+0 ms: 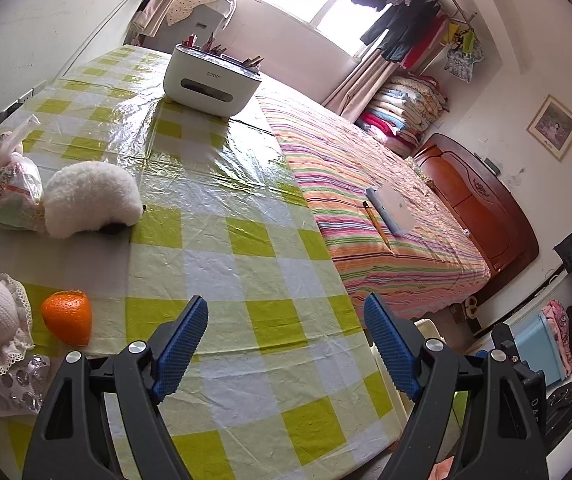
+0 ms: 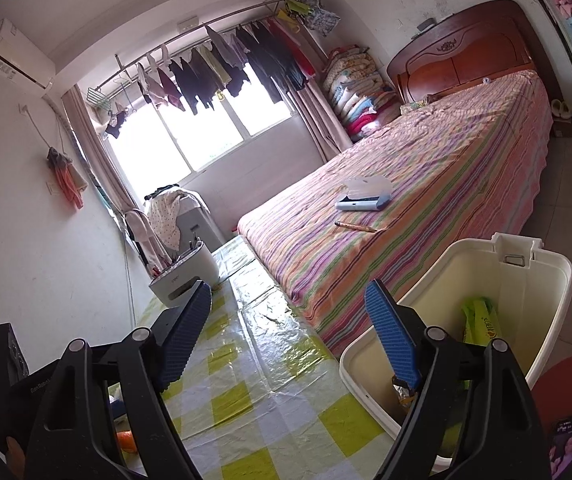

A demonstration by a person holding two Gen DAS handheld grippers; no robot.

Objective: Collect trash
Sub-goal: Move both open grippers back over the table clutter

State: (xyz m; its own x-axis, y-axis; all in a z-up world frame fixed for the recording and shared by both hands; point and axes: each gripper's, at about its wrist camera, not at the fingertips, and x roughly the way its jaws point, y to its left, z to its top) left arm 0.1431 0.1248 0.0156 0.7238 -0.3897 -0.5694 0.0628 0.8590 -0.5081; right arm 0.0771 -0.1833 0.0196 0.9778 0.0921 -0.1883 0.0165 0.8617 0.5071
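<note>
Reaching for table trash, both tongs open and empty.
Risk: left gripper (image 1: 286, 344) grabs plush toy (image 1: 90, 198) instead of orange peel (image 1: 68, 316); bin (image 2: 525, 264) overhangs edge.

Left wrist view looks down across the checked table (image 1: 222, 248), close. Right wrist view faces nearly level toward the window (image 2: 206, 132). Both share the bed (image 1: 365, 184).

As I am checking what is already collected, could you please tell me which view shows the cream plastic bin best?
The right wrist view: the cream plastic bin shows its open inside. The left wrist view catches only a sliver.
</note>
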